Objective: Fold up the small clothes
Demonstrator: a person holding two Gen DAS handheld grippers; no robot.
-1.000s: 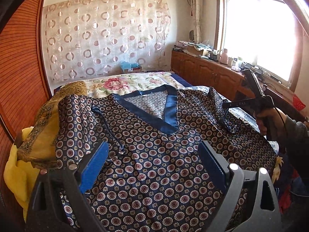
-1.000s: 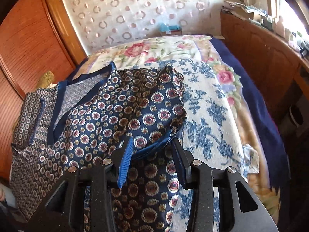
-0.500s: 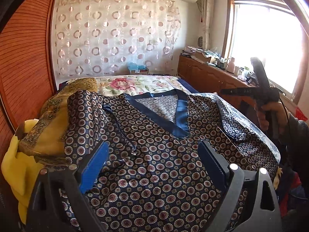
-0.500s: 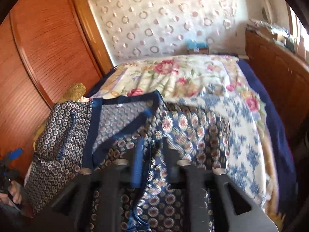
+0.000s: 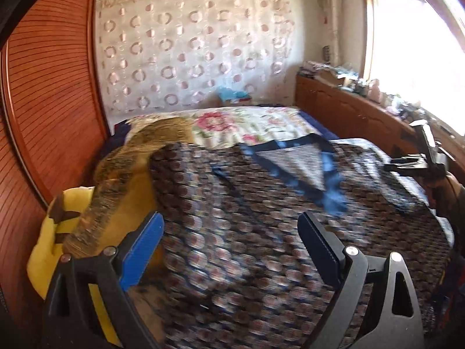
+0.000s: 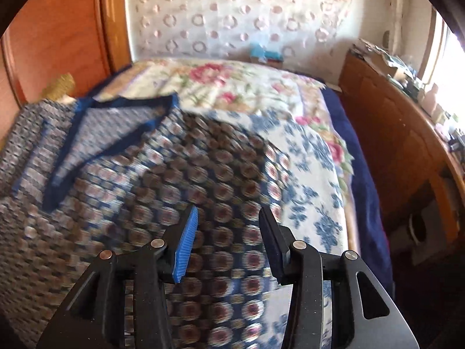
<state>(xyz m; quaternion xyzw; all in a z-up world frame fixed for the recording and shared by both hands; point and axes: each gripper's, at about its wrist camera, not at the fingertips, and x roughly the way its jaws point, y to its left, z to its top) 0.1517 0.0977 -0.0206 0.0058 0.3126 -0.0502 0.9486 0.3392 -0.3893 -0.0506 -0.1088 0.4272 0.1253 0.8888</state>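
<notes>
A navy top with a round medallion print (image 5: 261,180) lies spread on the bed, its blue V-neck band (image 5: 302,165) pointing toward me. My left gripper (image 5: 229,221) hovers over the top's left half, open wide with nothing between the pads. In the right wrist view the same top (image 6: 145,189) fills the left and middle, collar (image 6: 116,125) at upper left. My right gripper (image 6: 229,213) hangs above its right side; its jaws are opening and nothing is between them. A hand (image 5: 444,192) holding that gripper shows at the right edge of the left wrist view.
A gold patterned cloth (image 5: 128,180) and a yellow item (image 5: 49,247) lie left of the top, against the wooden wardrobe (image 5: 43,116). A floral bedcover (image 6: 232,87) and a blue-flowered sheet (image 6: 308,168) cover the bed. A wooden cabinet (image 6: 392,145) runs along the right.
My right gripper let go of the sleeve edge it was pinching and drew back with its jaws apart. My left gripper swung left toward the gold cloth, still open.
</notes>
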